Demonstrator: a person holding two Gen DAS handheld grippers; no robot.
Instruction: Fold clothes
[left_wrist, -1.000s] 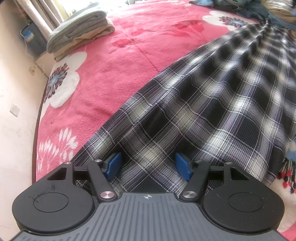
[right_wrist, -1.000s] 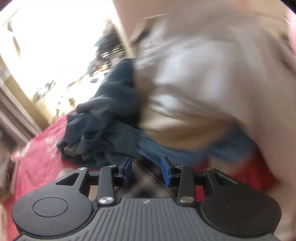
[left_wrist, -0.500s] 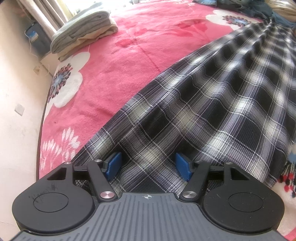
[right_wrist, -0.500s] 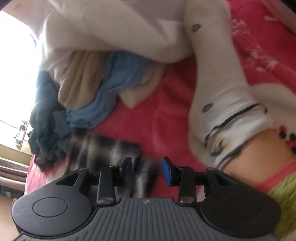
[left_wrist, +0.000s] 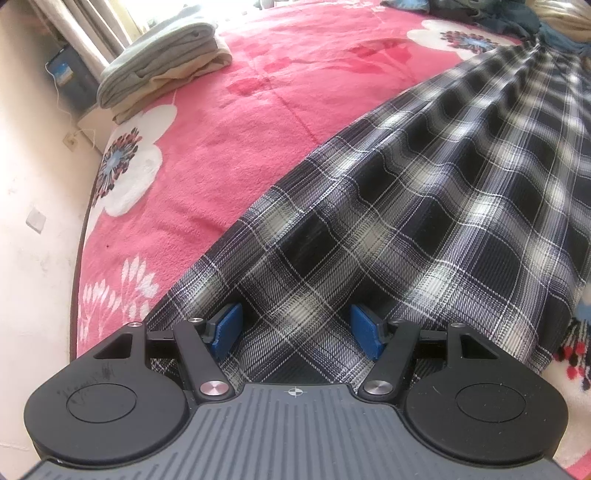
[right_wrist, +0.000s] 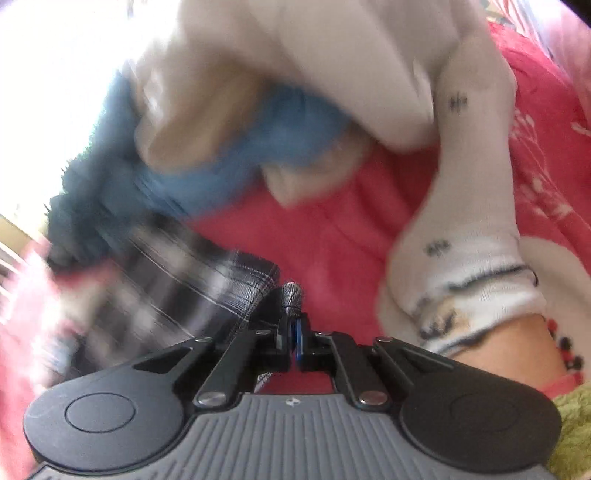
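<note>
Plaid garment (left_wrist: 424, 206) fills the frame's right, spread on the pink blanket (left_wrist: 236, 122). Your right gripper (right_wrist: 295, 332) has pinched its corner; left gripper (left_wrist: 295, 328) sits spread over cloth, unclamped. Grasp step: clamp left next, then lift and fold.

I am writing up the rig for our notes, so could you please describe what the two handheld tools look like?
Both look alike. The left tool has a ribbed grey body, two round black discs at its sides, black linkage arms with silver pivot screws, and blue pads on the fingers. The right tool has the same grey ribbing, black discs and blue pads. A small crosshair mark sits on each body. No cables or sleeves show.
</note>
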